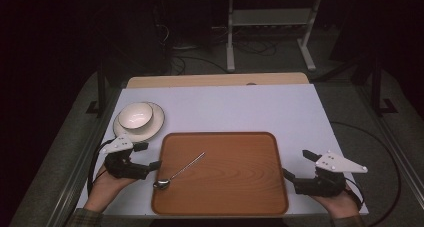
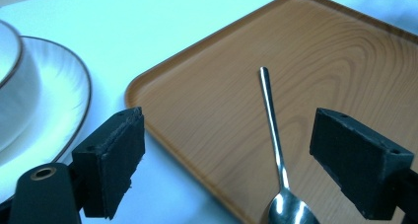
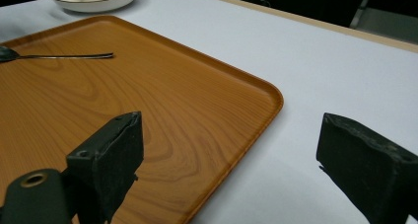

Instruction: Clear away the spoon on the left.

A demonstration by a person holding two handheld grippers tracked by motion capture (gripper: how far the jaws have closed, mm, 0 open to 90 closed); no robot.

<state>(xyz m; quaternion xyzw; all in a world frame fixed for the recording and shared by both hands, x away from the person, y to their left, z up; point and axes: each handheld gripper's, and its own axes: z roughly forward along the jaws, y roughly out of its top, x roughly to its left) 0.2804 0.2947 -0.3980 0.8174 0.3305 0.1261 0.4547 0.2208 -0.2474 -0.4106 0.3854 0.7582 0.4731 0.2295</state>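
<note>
Right, my left tool (image 1: 150, 155) hangs apart at the tray's (image 1: 235, 187) 9 o'clock edge, my right tool (image 1: 298, 165) apart at 3. The spoon (image 1: 180, 172) lies across the tray's left rim: light, stiff, slick steel, best pinched mid-handle. The bowl (image 1: 135, 114) on its plate (image 1: 152, 128) looks fragile. No writing anywhere.

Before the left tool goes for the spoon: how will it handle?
The spoon looks like polished metal with a thin handle, so probably stiff, light, and slippery in the pads. It lies flat on the smooth tray, so a push would likely slide or spin it rather than roll it.
</note>
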